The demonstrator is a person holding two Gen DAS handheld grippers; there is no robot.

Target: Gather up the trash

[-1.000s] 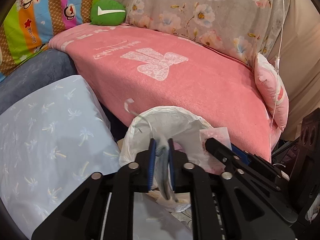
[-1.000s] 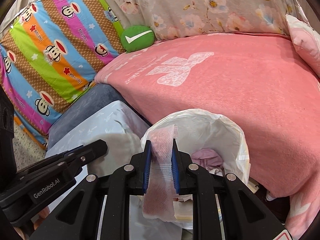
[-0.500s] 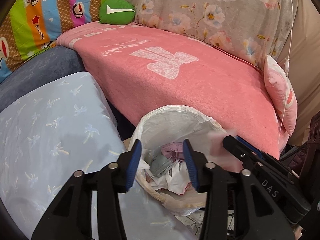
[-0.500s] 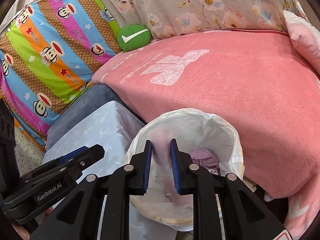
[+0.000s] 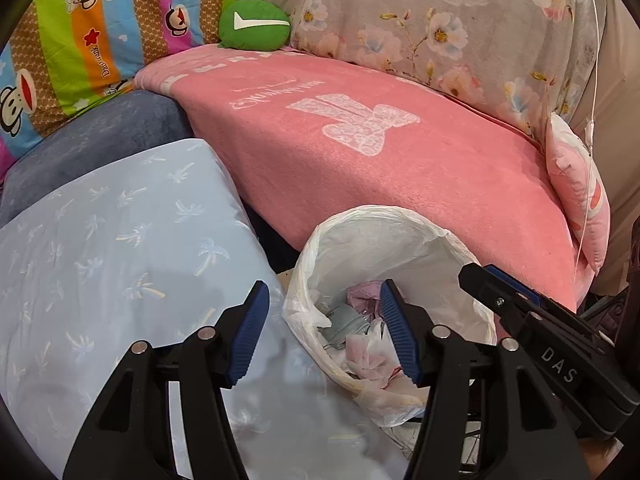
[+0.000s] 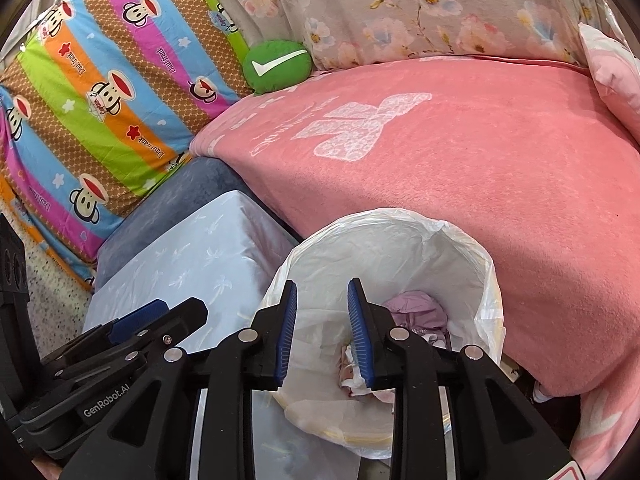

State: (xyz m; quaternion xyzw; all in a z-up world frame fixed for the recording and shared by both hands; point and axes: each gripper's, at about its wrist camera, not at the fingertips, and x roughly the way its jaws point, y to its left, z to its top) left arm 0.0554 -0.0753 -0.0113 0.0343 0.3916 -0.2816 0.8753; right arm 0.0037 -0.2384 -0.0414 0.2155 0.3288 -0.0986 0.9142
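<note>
Over the lined bin [image 6: 492, 280], both grippers, marked "DAS" [image 5: 472, 276] and "GenRobot.AI" [image 6: 196, 312], tilted downward, jaws opening and empty

The left gripper [image 5: 322, 334] is a matte black plastic frame of angular, triangulated arms with round silver rivets at the joints and ribbed blue rubber pads [image 5: 247, 336] lining the inner faces of its two fingers. The right gripper [image 6: 320, 330] has the same black frame, silver rivets and ribbed blue pads [image 6: 287, 334]. Seen from the side, each carries white lettering on its black body: "DAS" on the right one, "GenRobot.AI" on the left one.
</note>
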